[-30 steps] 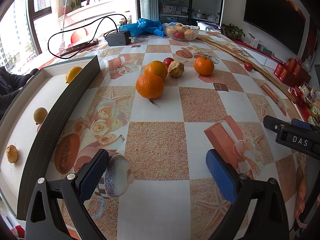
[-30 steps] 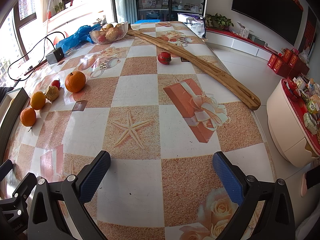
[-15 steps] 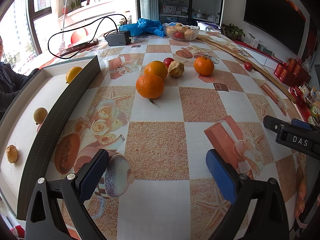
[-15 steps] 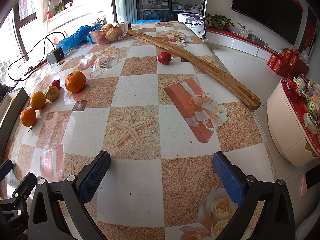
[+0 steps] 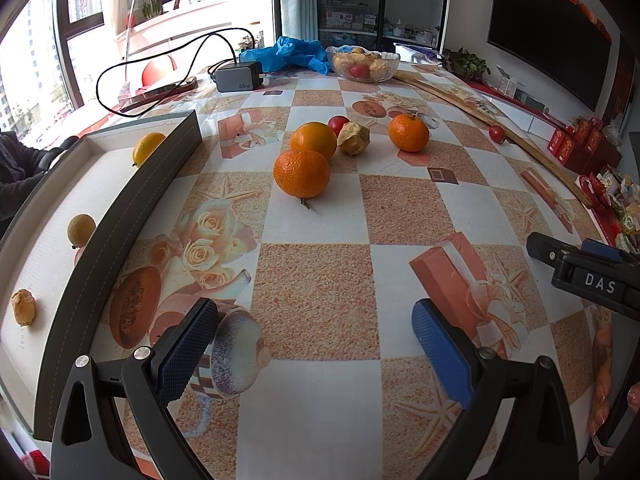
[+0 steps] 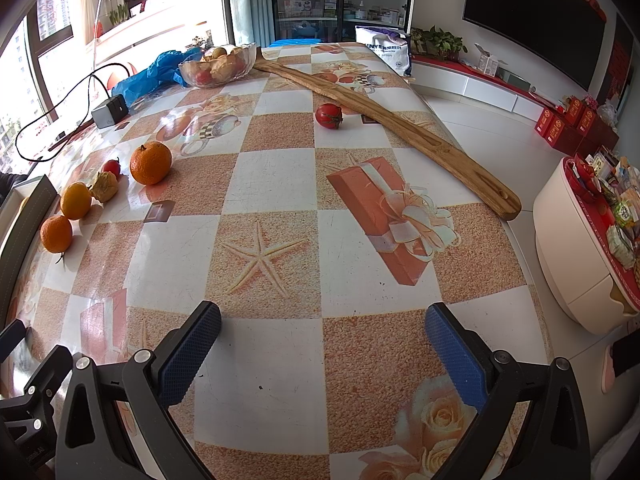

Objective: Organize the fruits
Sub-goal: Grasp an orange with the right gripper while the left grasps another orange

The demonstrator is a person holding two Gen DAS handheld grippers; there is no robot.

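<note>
Three oranges lie on the patterned table: the nearest orange, one behind it and one to the right. A tan husked fruit and a small red fruit sit among them. A red tomato lies apart by the wooden plank. A white tray on the left holds a lemon, a small round fruit and a brownish piece. My left gripper is open and empty, well short of the oranges. My right gripper is open and empty over bare table.
A glass bowl of fruit, a blue plastic bag, a charger with a black cable and a long wooden plank lie at the far side. A round white cabinet stands off the table's right edge.
</note>
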